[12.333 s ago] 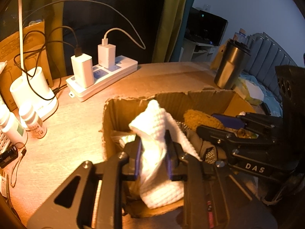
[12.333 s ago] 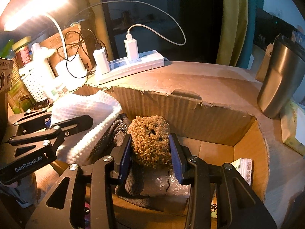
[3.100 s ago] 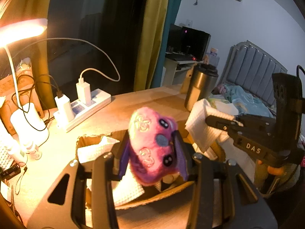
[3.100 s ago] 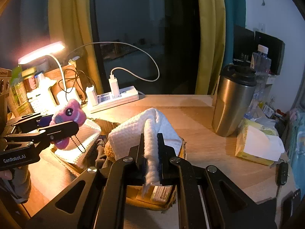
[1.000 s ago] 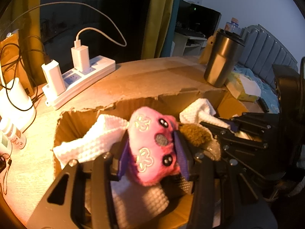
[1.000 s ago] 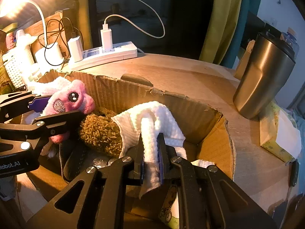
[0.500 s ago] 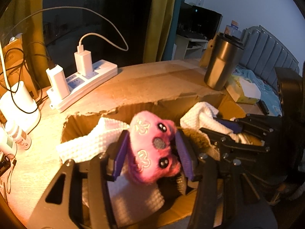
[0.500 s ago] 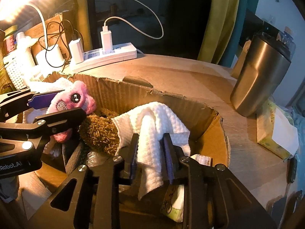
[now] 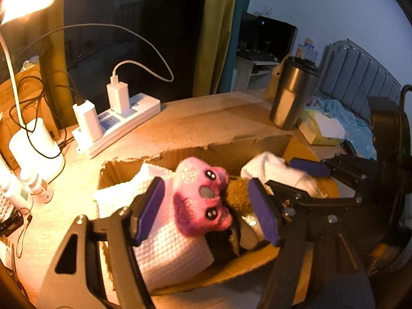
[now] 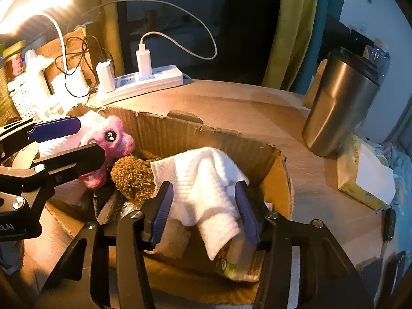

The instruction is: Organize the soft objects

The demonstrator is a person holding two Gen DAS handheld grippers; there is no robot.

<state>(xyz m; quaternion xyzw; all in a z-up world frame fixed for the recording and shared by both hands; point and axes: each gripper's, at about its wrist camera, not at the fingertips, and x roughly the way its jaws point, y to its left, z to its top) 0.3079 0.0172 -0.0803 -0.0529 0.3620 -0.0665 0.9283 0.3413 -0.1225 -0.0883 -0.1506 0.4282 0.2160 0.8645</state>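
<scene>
An open cardboard box [image 9: 195, 152] [image 10: 180, 134] holds the soft things. A pink plush toy [image 9: 199, 200] [image 10: 113, 139] lies on a white waffle towel [image 9: 167, 247]. My left gripper [image 9: 206, 211] [image 10: 91, 140] straddles the toy, its jaws opening and its pads clear of it. A brown fuzzy toy [image 9: 237, 193] [image 10: 134, 175] sits in the middle of the box. A second white towel [image 10: 206, 180] [image 9: 273, 170] is draped loosely between the pads of my right gripper [image 10: 204, 209] [image 9: 288, 180], whose jaws are also opening and not squeezing it.
A steel tumbler [image 9: 291, 97] [image 10: 337, 108] and a tissue pack [image 9: 322, 128] [image 10: 365, 175] stand right of the box. Behind it are a power strip with chargers [image 9: 116, 126] [image 10: 141, 85], a lamp base [image 9: 36, 141] with cables, and small bottles [image 9: 36, 185].
Both grippers have spread their jaws. The pink toy is let go and rests on the towel. The right towel, pinched a second ago, has slumped loose in the box.
</scene>
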